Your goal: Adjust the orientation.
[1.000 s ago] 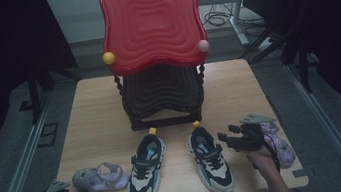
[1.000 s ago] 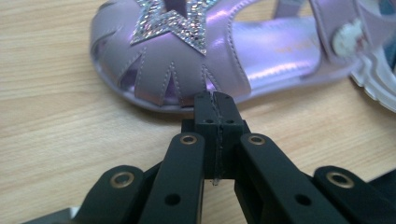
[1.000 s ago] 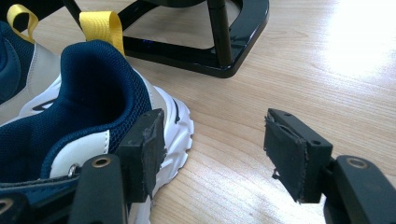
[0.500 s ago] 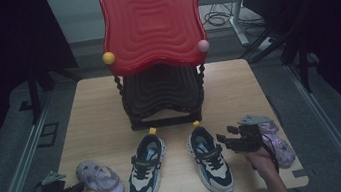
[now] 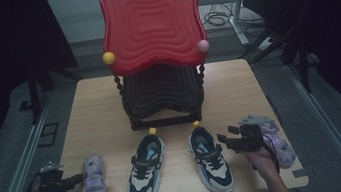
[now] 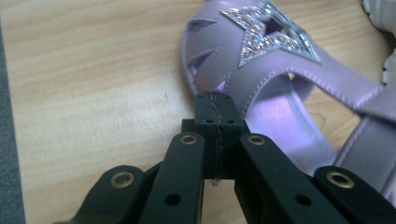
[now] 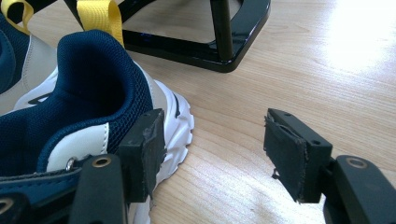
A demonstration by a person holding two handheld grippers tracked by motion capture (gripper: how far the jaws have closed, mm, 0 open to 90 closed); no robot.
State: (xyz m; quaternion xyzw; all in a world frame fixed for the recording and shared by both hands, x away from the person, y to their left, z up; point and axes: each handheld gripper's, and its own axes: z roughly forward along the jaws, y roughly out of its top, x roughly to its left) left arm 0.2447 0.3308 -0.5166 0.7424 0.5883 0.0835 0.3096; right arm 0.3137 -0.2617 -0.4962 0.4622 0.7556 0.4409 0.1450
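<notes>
Two shut jaws of my left gripper (image 6: pixel 218 122) nudge the purple sandal (image 5: pixel 93 181), so I push gently; right gripper (image 7: pixel 212 154) waits open, empty.

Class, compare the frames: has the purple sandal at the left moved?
Yes. The purple sandal has swung from lying crosswise to pointing up the table, parallel with the left sneaker, which stayed fixed.

Lilac sandal at the closed jaws

The left hand-held gripper (image 6: pixel 217 105) has its black jaws pressed together, tips against the edge of a lilac sandal (image 6: pixel 275 88) with a glittery star, lying on the wooden tabletop (image 6: pixel 93 88) near its left edge.
</notes>
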